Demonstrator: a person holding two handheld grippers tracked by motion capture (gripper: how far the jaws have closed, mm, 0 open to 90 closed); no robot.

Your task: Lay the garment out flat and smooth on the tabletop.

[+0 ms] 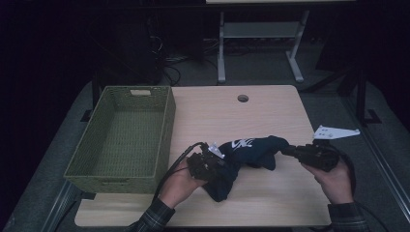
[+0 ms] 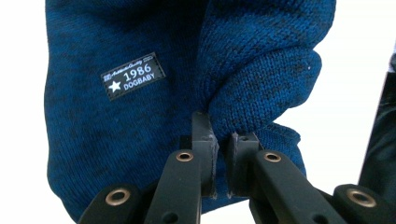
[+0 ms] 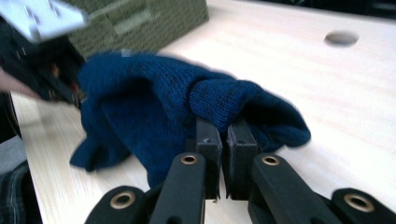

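- Blue knitted garment lies bunched on the near half of the surface, stretched between the two grippers, a little right of the basket.
- Surface is pale wood with a round hole near its far edge.
- Green woven basket stands on the left side of the surface, long side running near to far, with a handle slot in its far wall; the garment is outside it.
- Left gripper, held in the person's left hand at the near left of the garment, has its jaws pinched together on a fold of the knit; in the left gripper view the cloth bulges out just above the pads.
- Right gripper, in the right hand, grips the garment's right end; in the right gripper view its jaws are closed tight on a rolled edge of the fabric, which is lifted off the wood there.
- Small black label with a white star, "1986" and "DOGBABY" is sewn on the knit, seen in the left gripper view.
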